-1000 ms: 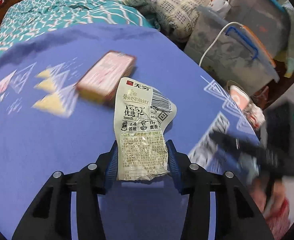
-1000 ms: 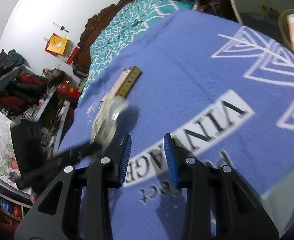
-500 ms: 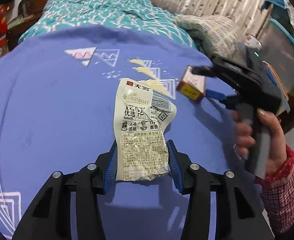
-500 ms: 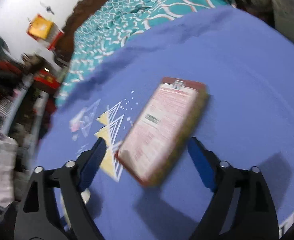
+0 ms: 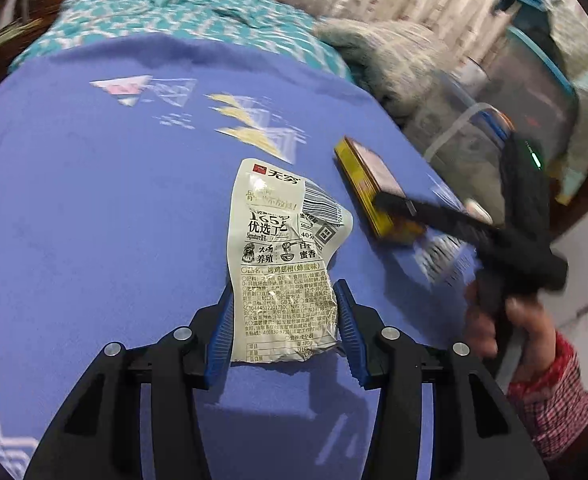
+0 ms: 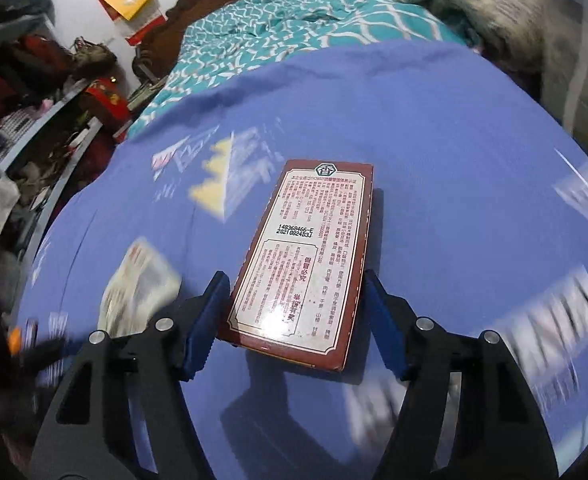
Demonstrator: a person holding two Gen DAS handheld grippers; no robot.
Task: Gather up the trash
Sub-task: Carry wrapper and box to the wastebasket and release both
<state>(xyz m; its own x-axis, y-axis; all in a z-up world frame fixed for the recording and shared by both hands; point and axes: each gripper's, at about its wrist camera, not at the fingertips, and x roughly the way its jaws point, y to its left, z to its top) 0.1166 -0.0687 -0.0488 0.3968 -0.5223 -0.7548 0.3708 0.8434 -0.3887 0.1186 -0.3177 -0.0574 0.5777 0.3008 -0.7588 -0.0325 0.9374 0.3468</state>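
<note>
A crumpled white snack wrapper (image 5: pixel 286 248) with black print sticks up between the blue pads of my left gripper (image 5: pixel 284 328), which is shut on its lower end above the purple cloth (image 5: pixel 94 220). The wrapper also shows as a blur (image 6: pixel 142 280) at the left of the right wrist view. A flat dark-red box (image 6: pixel 317 240) with a printed label lies lengthwise between the pads of my right gripper (image 6: pixel 294 300). Its jaws are closing on the box's long sides, and a thin gap still shows at the left pad. The box (image 5: pixel 367 176) shows its yellow side in the left wrist view.
A person's hand (image 5: pixel 525 320) in a red chequered sleeve holds the right gripper. A bed with a teal cover (image 6: pixel 294 12) lies beyond the cloth. Grey plastic storage bins (image 5: pixel 473 120) stand to the right, and cluttered shelves (image 6: pixel 34 100) are to the left.
My right gripper swung over to the red box, opened wide around it and has narrowed toward its sides. The left gripper slid across the cloth, still gripping the wrapper.
</note>
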